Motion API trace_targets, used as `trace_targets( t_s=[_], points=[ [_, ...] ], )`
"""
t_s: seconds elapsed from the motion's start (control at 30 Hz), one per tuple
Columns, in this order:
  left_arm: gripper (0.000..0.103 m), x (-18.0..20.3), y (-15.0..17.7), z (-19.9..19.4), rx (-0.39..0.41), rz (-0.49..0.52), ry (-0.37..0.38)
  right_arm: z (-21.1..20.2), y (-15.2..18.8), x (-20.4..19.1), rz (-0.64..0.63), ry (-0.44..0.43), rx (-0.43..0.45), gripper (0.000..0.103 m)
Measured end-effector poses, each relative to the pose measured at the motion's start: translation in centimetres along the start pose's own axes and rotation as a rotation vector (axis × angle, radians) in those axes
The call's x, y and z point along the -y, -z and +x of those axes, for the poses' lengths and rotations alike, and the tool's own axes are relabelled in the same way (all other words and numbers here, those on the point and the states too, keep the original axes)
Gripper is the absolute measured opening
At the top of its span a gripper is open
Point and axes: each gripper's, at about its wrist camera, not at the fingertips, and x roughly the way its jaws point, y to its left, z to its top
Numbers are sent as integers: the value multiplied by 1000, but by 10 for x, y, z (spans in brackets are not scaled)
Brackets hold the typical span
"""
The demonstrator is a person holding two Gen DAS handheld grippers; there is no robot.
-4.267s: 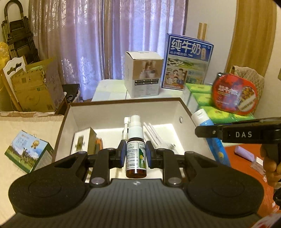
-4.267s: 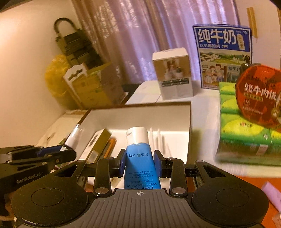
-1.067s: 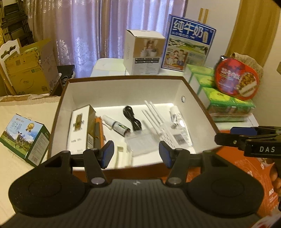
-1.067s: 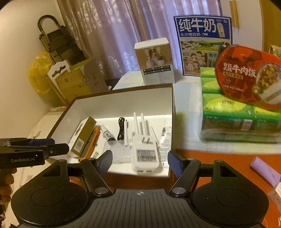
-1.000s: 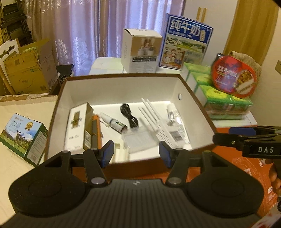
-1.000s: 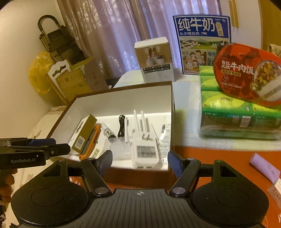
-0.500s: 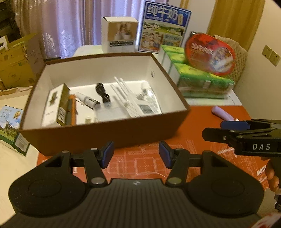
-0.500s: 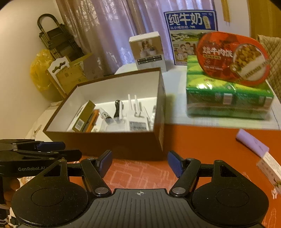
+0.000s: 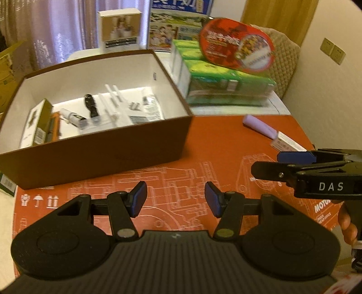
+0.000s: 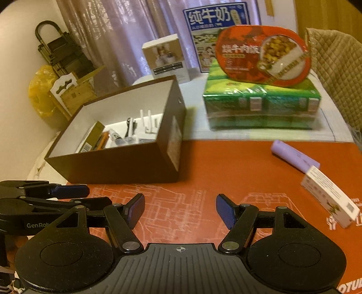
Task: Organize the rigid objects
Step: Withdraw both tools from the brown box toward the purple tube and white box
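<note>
A brown box with a white inside (image 9: pixel 101 149) (image 10: pixel 117 165) stands on the orange mat and holds a white router (image 9: pixel 126 108), a black cable, a small spray bottle (image 9: pixel 72 116) and a gold carton (image 9: pixel 38 126). On the mat to the right lie a purple tube (image 9: pixel 260 126) (image 10: pixel 294 156) and a small white carton (image 9: pixel 289 141) (image 10: pixel 328 199). My left gripper (image 9: pixel 175 200) stands open over bare mat in front of the box, holding nothing. My right gripper (image 10: pixel 179 210) is also open and empty, nearer than the purple tube and carton.
Green tissue packs (image 10: pixel 260 106) with a red food tray (image 10: pixel 262 56) on top sit behind the mat. A blue milk carton (image 10: pixel 215 20) and a white box (image 10: pixel 165 58) stand further back. Cardboard boxes (image 10: pixel 74 92) lie at the left.
Both grippers have pulled back from over the box and now hang over the orange mat in front of it, tilted a little more downward. The jaws of both have kept their width.
</note>
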Motion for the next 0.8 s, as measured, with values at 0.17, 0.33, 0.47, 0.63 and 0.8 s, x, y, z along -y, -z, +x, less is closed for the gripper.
trace_targets(
  t_s=[0.17,0.33,0.47,0.63,0.8],
  points=[
    [52,24,-1,10,-16,29,18,-9,4,20,19,13,-5,67],
    [52,50,-3,21,-27,58,41,-18,8,44,40,38,-14,67],
    [52,71,-5,30,-38,79,59,-26,12,66,60,65,-21,67],
    [52,97,-7,44,-53,102,75,-37,18,96,88,104,-28,67],
    [52,119,-8,60,-68,120,76,-46,25,127,92,164,-31,67]
  ],
)
